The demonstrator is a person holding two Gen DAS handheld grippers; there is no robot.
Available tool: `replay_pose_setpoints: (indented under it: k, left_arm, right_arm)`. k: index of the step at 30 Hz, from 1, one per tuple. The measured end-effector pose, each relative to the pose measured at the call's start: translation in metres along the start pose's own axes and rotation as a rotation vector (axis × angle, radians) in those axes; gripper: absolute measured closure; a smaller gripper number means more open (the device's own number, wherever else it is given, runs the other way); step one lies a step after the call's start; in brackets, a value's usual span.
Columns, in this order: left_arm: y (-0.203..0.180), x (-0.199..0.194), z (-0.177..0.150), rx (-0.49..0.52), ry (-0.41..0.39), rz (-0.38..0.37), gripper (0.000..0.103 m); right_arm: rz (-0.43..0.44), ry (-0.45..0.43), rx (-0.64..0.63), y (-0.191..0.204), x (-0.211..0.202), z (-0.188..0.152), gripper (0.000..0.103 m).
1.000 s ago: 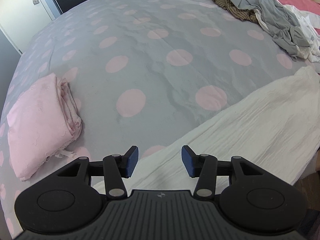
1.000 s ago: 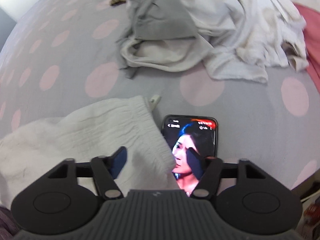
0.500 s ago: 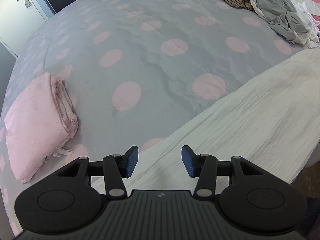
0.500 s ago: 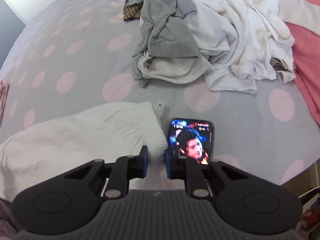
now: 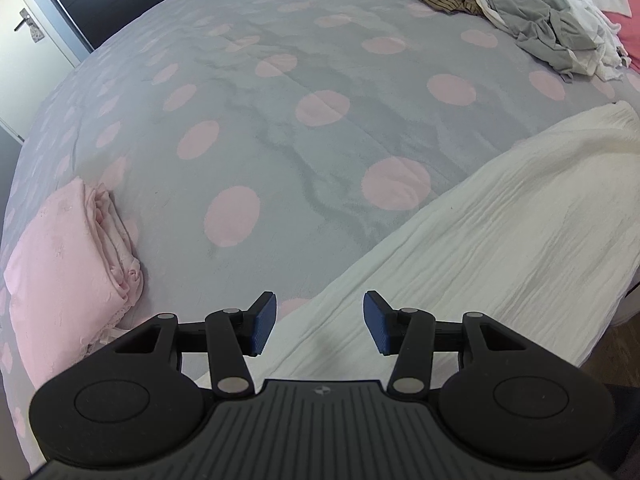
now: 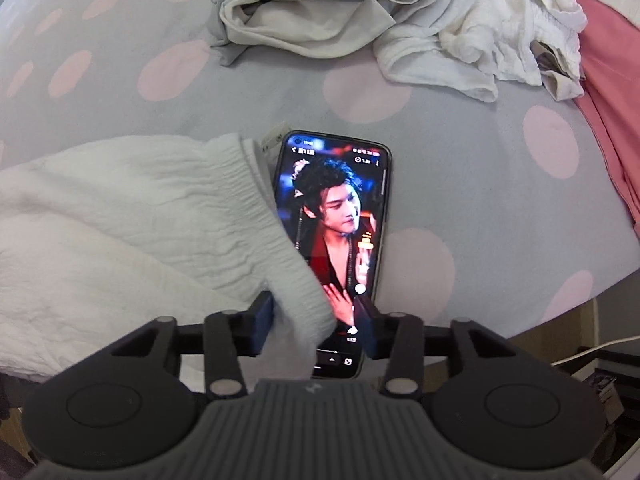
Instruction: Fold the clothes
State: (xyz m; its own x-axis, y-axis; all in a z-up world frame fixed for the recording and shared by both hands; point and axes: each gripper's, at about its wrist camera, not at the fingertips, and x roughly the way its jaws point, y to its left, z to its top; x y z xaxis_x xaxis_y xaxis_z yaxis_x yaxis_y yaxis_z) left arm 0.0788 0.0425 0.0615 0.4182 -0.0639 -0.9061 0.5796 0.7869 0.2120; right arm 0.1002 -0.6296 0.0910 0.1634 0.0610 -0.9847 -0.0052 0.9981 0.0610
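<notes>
- Now that your right claw (image 6: 316, 326) has let go, its jaws are opening again: half a second ago they were clenched on the elastic waistband, and that corner now sits loose between the pads, not pinched.
- The white garment (image 5: 500, 216) lies stretched across the near edge of the bed (image 5: 280, 128), its waistband end draped partly over a lit phone (image 6: 336, 240).
- Your left claw (image 5: 319, 322) has hardly moved; it hangs released over the garment's other end, nothing between its pads.
- One folded pink piece (image 5: 60, 264) rests at the far left, and the unfolded heap (image 6: 360, 12) waits beyond the phone.
- Judging from this, the spreading looks finished and no fold has started; re-grip both ends next, and mind the phone as you lift.
</notes>
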Motion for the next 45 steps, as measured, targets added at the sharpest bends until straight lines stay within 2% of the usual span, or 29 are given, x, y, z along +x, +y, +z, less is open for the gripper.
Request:
replay_pose_setpoints:
  k: [5, 7, 10, 13, 19, 23, 27, 30, 33, 40, 44, 45]
  left_arm:
    - [0.001, 0.000, 0.000, -0.008, 0.006, 0.003, 0.056]
    - [0.001, -0.001, 0.000, -0.012, 0.002, 0.000, 0.056]
    - [0.000, -0.004, -0.003, -0.009, -0.010, -0.006, 0.056]
    - [0.000, -0.009, -0.004, -0.021, -0.029, -0.032, 0.056]
    - [-0.001, -0.019, -0.007, -0.076, -0.053, -0.075, 0.056]
    - [-0.002, -0.029, -0.012, -0.121, -0.080, -0.109, 0.056]
    - [-0.002, -0.036, -0.017, -0.171, -0.108, -0.141, 0.056]
    - [-0.002, -0.037, -0.023, -0.218, -0.118, -0.157, 0.056]
    - [-0.003, -0.035, -0.030, -0.256, -0.123, -0.169, 0.056]
    - [-0.005, -0.024, -0.053, -0.330, -0.104, -0.199, 0.056]
    - [-0.008, -0.016, -0.065, -0.372, -0.095, -0.224, 0.057]
    - [-0.008, -0.014, -0.067, -0.379, -0.095, -0.229, 0.057]
  right_arm:
    - [0.056, 0.006, 0.023, -0.001, 0.007, -0.001, 0.057]
    - [0.067, -0.001, 0.014, 0.002, 0.006, -0.002, 0.073]
    - [0.060, -0.010, -0.035, 0.015, 0.002, -0.003, 0.080]
    - [0.058, -0.068, -0.075, 0.030, -0.016, -0.003, 0.081]
    - [0.144, -0.223, -0.156, 0.085, -0.072, 0.004, 0.081]
    - [0.224, -0.273, -0.230, 0.134, -0.095, 0.003, 0.081]
    - [0.343, -0.303, -0.287, 0.177, -0.114, 0.005, 0.081]
    - [0.431, -0.286, -0.336, 0.215, -0.116, 0.004, 0.081]
    - [0.484, -0.246, -0.422, 0.258, -0.110, -0.002, 0.081]
    - [0.497, -0.130, -0.570, 0.348, -0.051, -0.023, 0.081]
    - [0.464, -0.061, -0.656, 0.376, -0.010, -0.034, 0.079]
    - [0.464, -0.042, -0.678, 0.380, -0.004, -0.036, 0.075]
